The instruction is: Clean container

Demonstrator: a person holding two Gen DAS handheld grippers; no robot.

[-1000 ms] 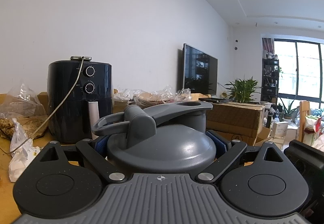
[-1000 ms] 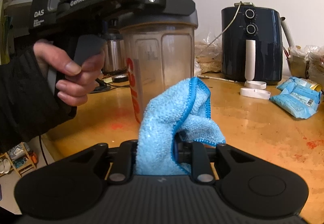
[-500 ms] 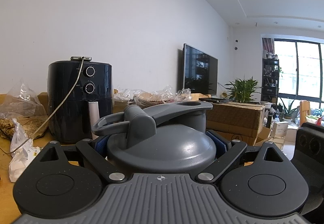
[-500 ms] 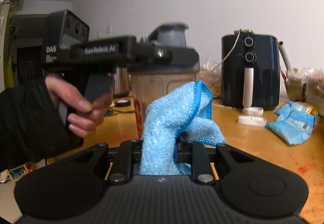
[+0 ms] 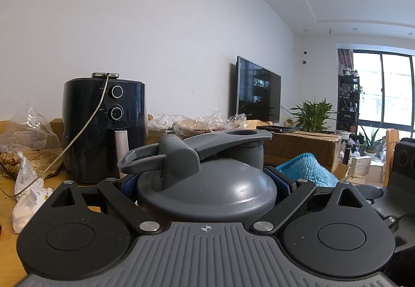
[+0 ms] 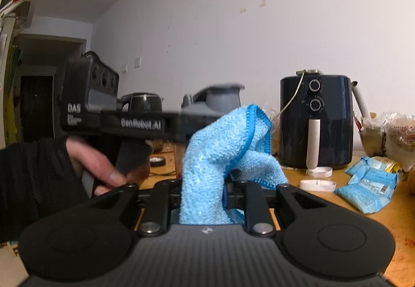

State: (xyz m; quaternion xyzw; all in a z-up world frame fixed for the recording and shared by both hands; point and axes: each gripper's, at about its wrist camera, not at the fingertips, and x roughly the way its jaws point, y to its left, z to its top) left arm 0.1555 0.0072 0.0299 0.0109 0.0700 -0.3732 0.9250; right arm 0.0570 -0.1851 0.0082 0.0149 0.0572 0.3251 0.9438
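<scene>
The container is a clear shaker bottle with a grey flip-top lid (image 5: 233, 198). My left gripper (image 5: 206, 180) is shut on it just under the lid, with a blue pad (image 5: 281, 184) pressed against each side. In the right wrist view a hand (image 6: 98, 165) holds that left gripper (image 6: 116, 121) level, and the grey lid (image 6: 220, 97) shows above it. My right gripper (image 6: 205, 196) is shut on a blue microfibre cloth (image 6: 210, 154) that stands up between its fingers. The cloth hides most of the bottle's body. It also shows right of the lid in the left wrist view, as the cloth (image 5: 308, 170).
A black air fryer (image 6: 313, 123) stands at the back of the wooden table (image 6: 337, 211), with white rings (image 6: 317, 178) and blue packets (image 6: 368, 183) in front of it. A dark kettle (image 6: 142, 102) stands behind the left gripper. Plastic bags (image 5: 26, 147) and a cardboard box (image 5: 301, 147) lie around.
My right gripper has risen with the cloth and tilted up, so the bottle sits lower in its view. The cloth has come into the left wrist view beside the lid. My left gripper has kept still.
</scene>
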